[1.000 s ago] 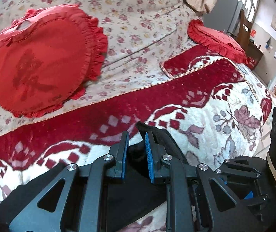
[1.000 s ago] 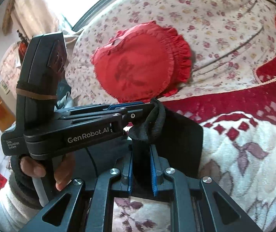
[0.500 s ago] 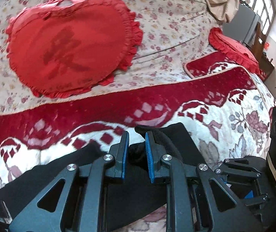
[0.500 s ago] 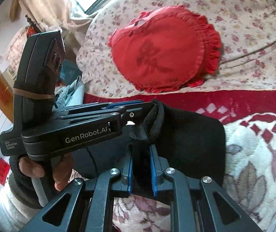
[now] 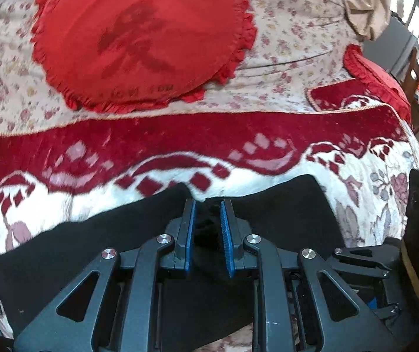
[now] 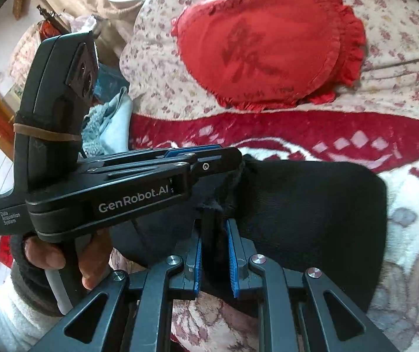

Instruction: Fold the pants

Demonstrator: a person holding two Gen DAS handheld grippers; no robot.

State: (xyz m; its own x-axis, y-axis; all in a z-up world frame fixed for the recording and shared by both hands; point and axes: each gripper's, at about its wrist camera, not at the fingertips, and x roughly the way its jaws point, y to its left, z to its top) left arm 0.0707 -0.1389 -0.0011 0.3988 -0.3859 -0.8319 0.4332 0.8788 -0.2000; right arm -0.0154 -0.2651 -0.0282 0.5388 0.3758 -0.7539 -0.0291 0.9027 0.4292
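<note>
So the black pants are lying on the sofa seat, on the red and white patterned blanket, and both grippers have a bit of them. The left hand-held gripper is nearly closed with a bunch of the dark fabric pinched between its blue pads; the cloth spreads out flat to both sides of it and under the fingers. The right hand-held gripper is the same deal: narrow gap, a fold of the pants' edge clamped in there, the rest of the pants draped off to the right over the blanket. In the right wrist view the left gripper comes in from the side, held by the person's hand, its tip right at that same bunched edge. A red heart-shaped pillow leans on the floral backrest beyond, well apart from the pants. No containers that I can see.
</note>
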